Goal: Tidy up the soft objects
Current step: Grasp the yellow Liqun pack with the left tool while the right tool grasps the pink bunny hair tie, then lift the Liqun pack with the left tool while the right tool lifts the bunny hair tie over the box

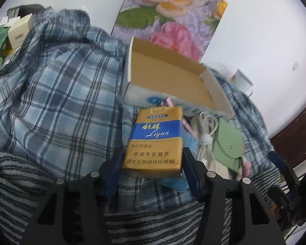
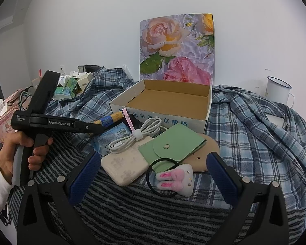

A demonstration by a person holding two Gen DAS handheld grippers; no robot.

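Note:
My left gripper (image 1: 152, 163) is shut on a yellow and blue cigarette pack (image 1: 155, 138) and holds it above the plaid cloth, just in front of the open cardboard box (image 1: 169, 77). In the right wrist view the pack (image 2: 110, 119) shows beyond the left tool (image 2: 51, 120). My right gripper (image 2: 153, 167) is open and empty, its fingers either side of a beige pouch (image 2: 122, 167), a green snap pouch (image 2: 171, 145) and a pink bunny hair tie (image 2: 175, 178). A white coiled cable (image 2: 136, 134) and a blue tissue pack (image 2: 110, 136) lie before the box (image 2: 169, 102).
A blue plaid shirt (image 2: 255, 126) and a striped blanket (image 2: 142, 214) cover the surface. A floral board (image 2: 177, 47) leans on the wall behind the box. A white enamel mug (image 2: 277, 89) stands at the right. Small boxes and a pink bag (image 2: 8, 110) crowd the left.

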